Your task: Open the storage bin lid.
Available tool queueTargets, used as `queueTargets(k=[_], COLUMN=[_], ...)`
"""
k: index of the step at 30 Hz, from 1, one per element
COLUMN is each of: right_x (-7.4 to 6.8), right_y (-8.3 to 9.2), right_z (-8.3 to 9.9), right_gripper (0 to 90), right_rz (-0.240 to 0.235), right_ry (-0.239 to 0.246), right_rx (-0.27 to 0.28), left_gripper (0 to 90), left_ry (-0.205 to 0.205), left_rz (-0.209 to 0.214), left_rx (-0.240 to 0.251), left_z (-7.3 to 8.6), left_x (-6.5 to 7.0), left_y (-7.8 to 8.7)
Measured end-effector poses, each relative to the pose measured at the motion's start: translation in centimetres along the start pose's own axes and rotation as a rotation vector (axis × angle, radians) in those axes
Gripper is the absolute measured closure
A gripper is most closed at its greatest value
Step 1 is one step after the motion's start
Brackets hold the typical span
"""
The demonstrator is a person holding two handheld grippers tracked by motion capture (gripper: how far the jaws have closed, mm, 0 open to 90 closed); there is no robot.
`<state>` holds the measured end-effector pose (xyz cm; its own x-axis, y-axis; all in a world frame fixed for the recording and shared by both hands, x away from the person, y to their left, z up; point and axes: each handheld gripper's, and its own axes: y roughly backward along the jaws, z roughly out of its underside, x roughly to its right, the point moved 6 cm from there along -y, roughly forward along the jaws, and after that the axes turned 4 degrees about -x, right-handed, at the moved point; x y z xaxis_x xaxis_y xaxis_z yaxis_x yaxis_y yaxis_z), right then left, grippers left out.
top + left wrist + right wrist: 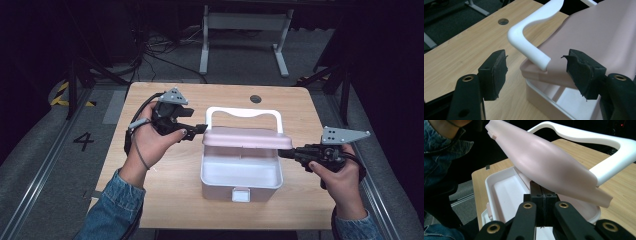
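Left claw [536, 72] spread, pink lid [247, 138] edge just ahead; right claw [543, 202] pressed together under lid's opposite end.

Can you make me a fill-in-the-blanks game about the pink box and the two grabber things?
1. The lid of the storage box is coloured ____.
2. The carry handle on the lid is coloured ____.
3. The jaws of the left gripper stand ____, with nothing pressed between them.
4. The jaws of the right gripper are ____, tucked under the raised lid.

Missing words: pink; white; open; shut
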<state>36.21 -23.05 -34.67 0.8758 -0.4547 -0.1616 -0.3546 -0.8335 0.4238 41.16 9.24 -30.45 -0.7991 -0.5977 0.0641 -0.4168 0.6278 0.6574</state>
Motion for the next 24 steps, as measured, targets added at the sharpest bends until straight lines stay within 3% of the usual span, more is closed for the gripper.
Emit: queueTargets(k=[1, 4, 13, 18, 20, 24], right_x=[0.2, 0.3, 0.9, 1.1, 1.3, 1.8], right_y=[0.0, -0.1, -0.1, -0.3, -0.4, -0.2], right_z=[-0.2, -0.4, -1.1, -1.3, -1.4, -1.8], right_gripper=[90.0, 90.0, 90.0, 90.0, 90.0, 90.0], right_rz=[0.000, -0.008, 0.012, 0.020, 0.027, 0.041], right_ry=[-0.006, -0.027, -0.023, -0.019, -0.016, -0.022], right_rx=[0.002, 0.014, 0.036, 0.039, 0.044, 0.060], left_gripper=[33.2, 33.2, 33.0, 32.9, 33.0, 32.9], left_ry=[0.002, 0.009, -0.027, -0.059, -0.059, -0.098], left_rz=[-0.032, -0.054, -0.038, -0.029, -0.040, -0.059], left_rx=[0.008, 0.009, 0.008, 0.013, 0.037, 0.072], left_z=[0.5, 1.3, 3.1, 3.3, 3.0, 2.3], left_x=[-0.3, -0.5, 1.0, 1.7, 1.9, 2.1], left_y=[0.2, 0.3, 0.0, -0.5, -0.7, -1.3])
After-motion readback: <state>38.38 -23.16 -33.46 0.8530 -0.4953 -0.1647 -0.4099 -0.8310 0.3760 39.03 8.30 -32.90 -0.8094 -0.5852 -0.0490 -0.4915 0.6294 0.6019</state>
